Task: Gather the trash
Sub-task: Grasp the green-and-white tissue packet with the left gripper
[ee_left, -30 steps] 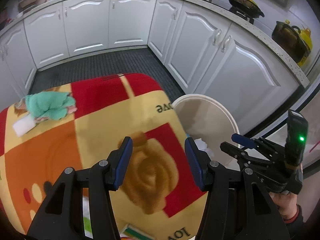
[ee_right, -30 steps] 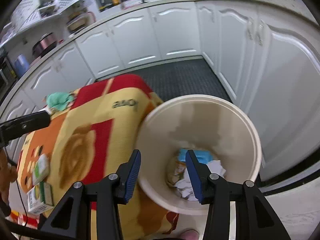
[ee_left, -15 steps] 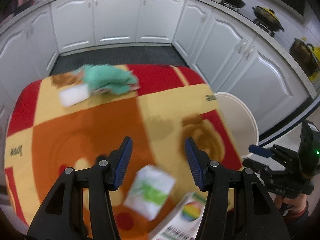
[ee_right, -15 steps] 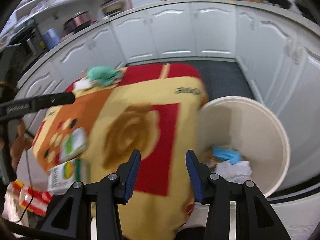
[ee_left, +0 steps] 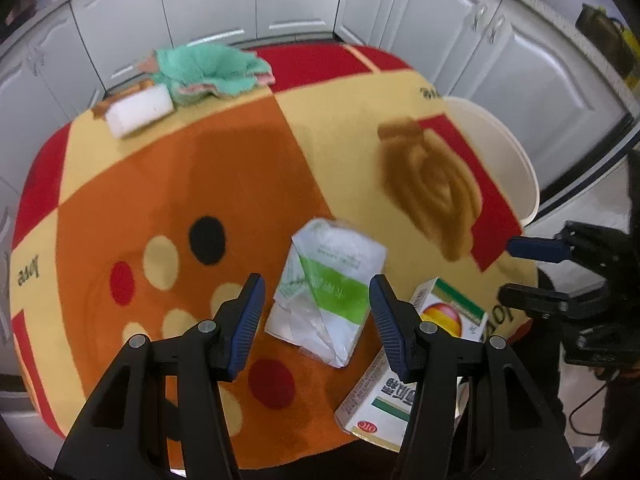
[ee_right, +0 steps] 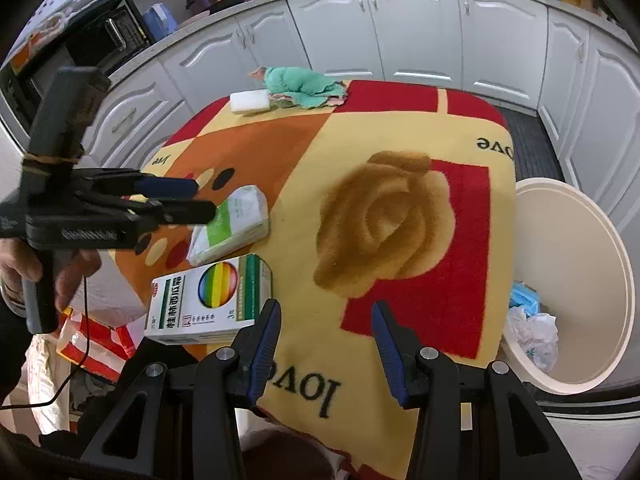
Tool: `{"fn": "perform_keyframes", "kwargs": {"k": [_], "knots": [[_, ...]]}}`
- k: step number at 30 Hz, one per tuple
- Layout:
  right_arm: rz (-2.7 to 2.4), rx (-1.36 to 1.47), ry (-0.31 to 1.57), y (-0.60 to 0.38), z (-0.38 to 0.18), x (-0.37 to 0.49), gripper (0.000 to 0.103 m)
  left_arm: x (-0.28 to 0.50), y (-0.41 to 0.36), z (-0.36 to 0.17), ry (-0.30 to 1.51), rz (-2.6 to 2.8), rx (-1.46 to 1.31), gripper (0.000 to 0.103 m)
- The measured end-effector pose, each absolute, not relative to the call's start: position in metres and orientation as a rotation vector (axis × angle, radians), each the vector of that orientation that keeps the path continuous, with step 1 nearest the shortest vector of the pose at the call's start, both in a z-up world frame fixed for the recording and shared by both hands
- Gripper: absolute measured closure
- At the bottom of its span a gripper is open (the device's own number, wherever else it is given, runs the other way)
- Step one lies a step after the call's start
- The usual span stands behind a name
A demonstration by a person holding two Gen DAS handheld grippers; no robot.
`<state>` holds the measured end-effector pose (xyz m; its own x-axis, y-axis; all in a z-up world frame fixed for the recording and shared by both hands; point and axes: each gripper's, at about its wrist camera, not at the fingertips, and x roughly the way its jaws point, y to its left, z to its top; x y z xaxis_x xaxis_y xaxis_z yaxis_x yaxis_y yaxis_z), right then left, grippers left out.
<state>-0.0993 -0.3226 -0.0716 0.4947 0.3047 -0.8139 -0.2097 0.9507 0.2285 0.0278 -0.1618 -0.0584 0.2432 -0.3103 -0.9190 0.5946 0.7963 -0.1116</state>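
A crumpled white and green packet (ee_left: 326, 290) lies on the patterned table cover (ee_left: 240, 168); it also shows in the right wrist view (ee_right: 232, 228). My left gripper (ee_left: 316, 320) is open above it, fingers on either side. A medicine box (ee_left: 416, 364) with a rainbow circle lies at the table's near edge, also in the right wrist view (ee_right: 208, 296). My right gripper (ee_right: 324, 344) is open and empty over the table's front edge. A cream trash bin (ee_right: 576, 280) beside the table holds crumpled paper and a blue wrapper.
A green cloth (ee_left: 208, 70) and a white sponge block (ee_left: 138, 110) lie at the table's far side. White kitchen cabinets (ee_right: 400, 40) surround the table. A red and white bag (ee_right: 96, 340) sits on the floor at the left.
Both grippers have swung left, away from the bin and over the table. My left gripper has come down over the white and green packet. Both stay open.
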Motion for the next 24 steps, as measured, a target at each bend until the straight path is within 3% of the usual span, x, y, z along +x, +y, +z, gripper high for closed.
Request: {"fn": "perform_keyframes", "kwargs": {"k": [9,15,24], "knots": [[0.373,0.064,1.047,-0.306,-0.073,-0.11,0.058,0.041,-0.165,-0.076,1.193,-0.635,0.221,0.048],[0.436,0.0,1.093,-0.285,-0.082,-0.118,0.058,0.055,-0.144,-0.068,1.138,-0.587,0.19,0.073],[0.386,-0.056,1.104,-0.259,-0.09,-0.088,0.058,0.079,-0.088,-0.065,1.121,-0.445,0.107,0.074]]}}
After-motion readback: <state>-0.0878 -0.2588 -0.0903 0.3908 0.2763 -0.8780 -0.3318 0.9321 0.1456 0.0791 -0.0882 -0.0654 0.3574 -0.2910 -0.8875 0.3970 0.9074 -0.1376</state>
